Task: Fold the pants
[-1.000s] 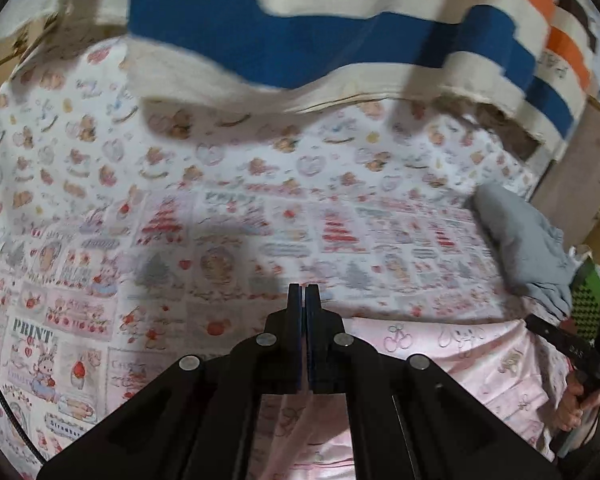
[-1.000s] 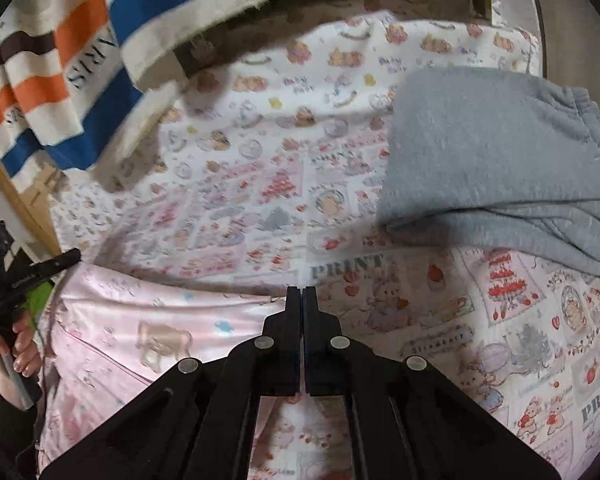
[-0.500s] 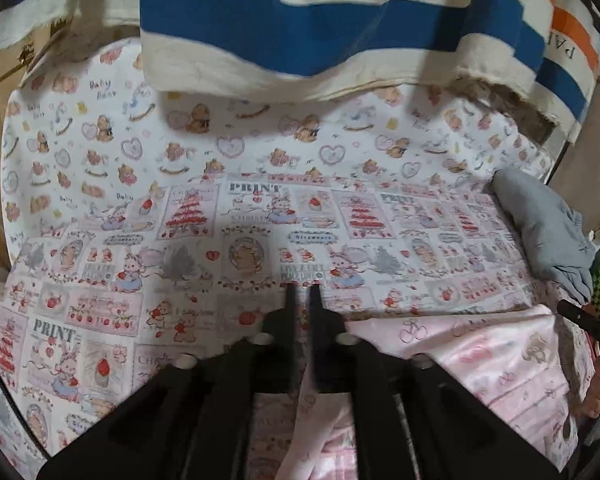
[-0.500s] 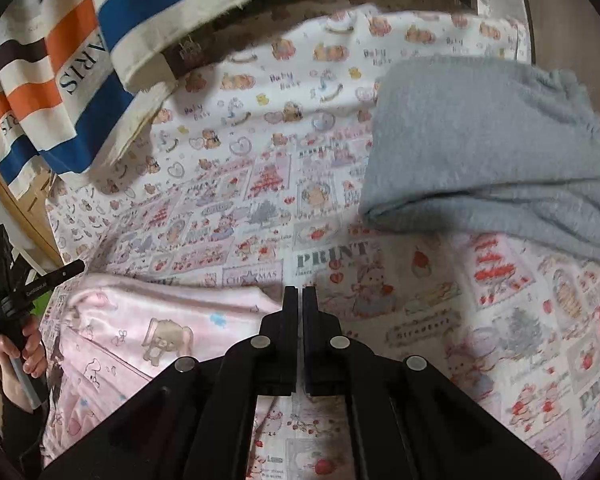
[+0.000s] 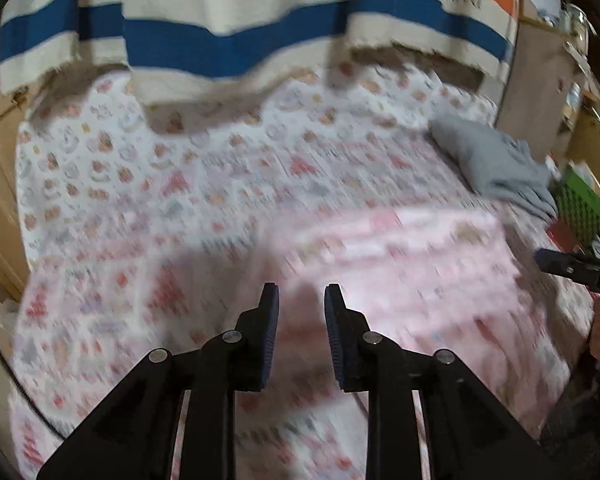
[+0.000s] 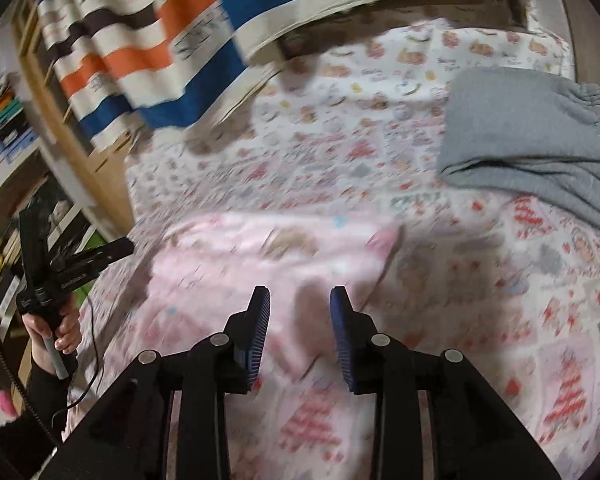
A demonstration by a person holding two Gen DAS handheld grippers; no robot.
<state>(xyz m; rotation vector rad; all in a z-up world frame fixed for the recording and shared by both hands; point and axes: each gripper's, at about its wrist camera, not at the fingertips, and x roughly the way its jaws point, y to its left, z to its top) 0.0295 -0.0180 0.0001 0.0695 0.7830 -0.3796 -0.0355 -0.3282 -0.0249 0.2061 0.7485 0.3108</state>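
Left gripper: the left gripper (image 5: 301, 295) hangs above the near edge of the pink pants (image 5: 400, 276) with its jaws apart. They have just been opening, and nothing sits between the blue pads – only cloth lying flat underneath.
Right gripper: the right gripper (image 6: 300, 298) is parted too, a little wider, its jaws likewise just opened and bare, tilted down over the pants (image 6: 268, 256).
Why both are empty: I judge a fold has been laid down and let go, so the cloth rests on its own weight – the grippers stand clear so as not to drag it.
Where the pants are: on the patterned bedsheet (image 5: 148, 184), at the near side of the bed, directly ahead of both grippers and between them.
Long axis: the pink block looks wider than deep, so its long side seems to run across the bed from one gripper to the other. Motion blur hides waistband and cuffs, so I cannot tell which end points where.
Beside them: a folded grey garment (image 6: 532, 136) lies well apart at the far right of the bed, probably set aside as finished.
Behind: a striped blanket (image 5: 236, 36) hangs over the far edge.
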